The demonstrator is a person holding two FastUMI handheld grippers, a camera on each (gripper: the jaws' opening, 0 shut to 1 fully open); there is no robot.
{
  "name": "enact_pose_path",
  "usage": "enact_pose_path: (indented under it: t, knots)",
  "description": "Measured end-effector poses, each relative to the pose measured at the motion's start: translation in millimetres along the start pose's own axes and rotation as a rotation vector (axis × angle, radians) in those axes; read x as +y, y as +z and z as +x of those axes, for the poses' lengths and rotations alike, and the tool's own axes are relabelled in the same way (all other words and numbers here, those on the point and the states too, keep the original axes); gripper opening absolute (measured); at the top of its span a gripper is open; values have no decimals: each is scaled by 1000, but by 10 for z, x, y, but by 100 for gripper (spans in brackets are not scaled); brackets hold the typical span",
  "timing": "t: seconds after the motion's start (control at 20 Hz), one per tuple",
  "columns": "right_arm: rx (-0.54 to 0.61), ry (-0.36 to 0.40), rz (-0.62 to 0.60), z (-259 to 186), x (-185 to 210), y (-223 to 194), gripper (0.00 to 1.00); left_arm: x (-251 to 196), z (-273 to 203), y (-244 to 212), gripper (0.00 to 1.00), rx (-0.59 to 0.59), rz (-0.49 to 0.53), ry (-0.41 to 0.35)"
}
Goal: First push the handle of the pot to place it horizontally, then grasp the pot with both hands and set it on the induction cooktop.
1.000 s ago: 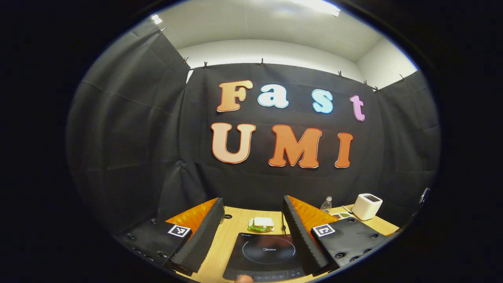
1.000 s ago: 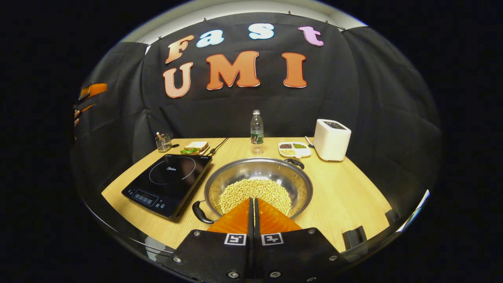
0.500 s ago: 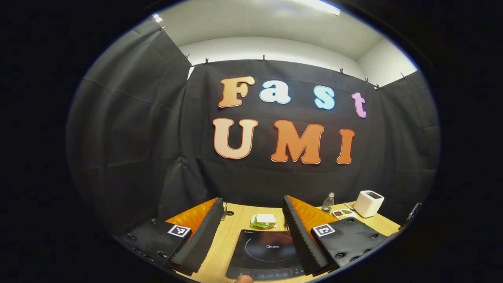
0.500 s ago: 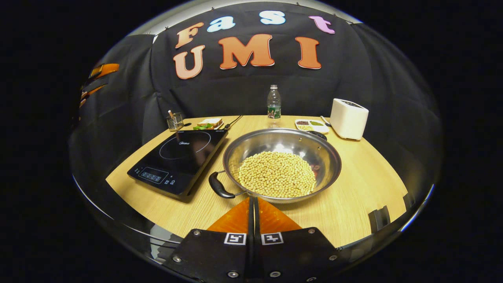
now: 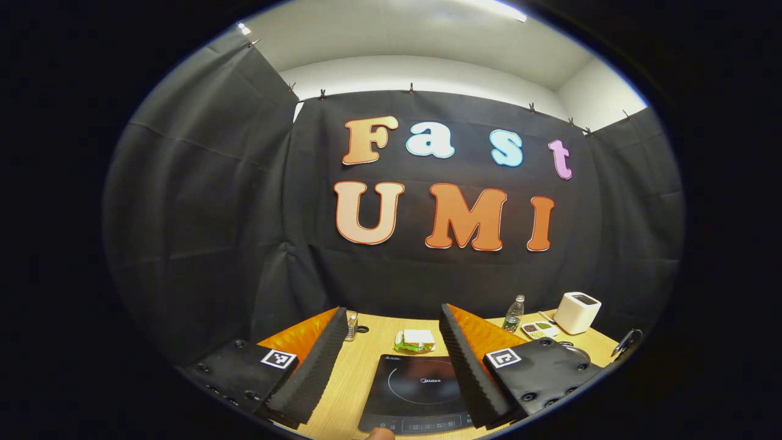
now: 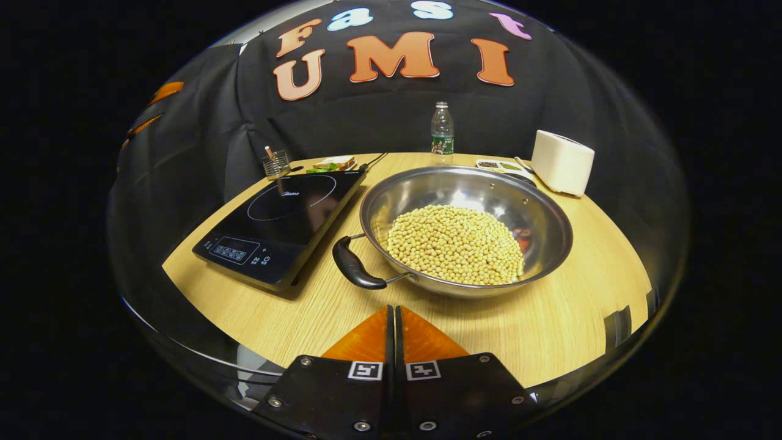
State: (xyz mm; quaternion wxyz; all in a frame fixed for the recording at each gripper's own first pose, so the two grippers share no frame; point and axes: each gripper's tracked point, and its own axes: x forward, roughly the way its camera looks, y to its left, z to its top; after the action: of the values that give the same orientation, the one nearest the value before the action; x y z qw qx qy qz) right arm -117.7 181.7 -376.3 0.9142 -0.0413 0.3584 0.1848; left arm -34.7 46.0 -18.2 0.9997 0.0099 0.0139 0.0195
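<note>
The wide round pot (image 6: 467, 229) is polished bare metal, mirror-bright inside, with a glossy black plastic handle (image 6: 356, 271). The flat black induction cooktop (image 6: 284, 217) has a smooth glassy top. The pale table (image 6: 550, 318) shows matt wood grain. The white toaster (image 6: 562, 162) looks matt plastic.

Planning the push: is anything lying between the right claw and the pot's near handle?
Nothing visible. In the right gripper view, bare table lies between the shut right claw and the near handle of the pot; the induction cooktop sits off to the side.
</note>
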Motion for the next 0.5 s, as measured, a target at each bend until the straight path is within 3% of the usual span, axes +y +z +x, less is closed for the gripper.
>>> enact_pose_path:
  t: [0.5]
  knots:
    - [10, 35, 9, 126, 148, 107, 0, -35, 11, 27, 97, -2, -3, 1]
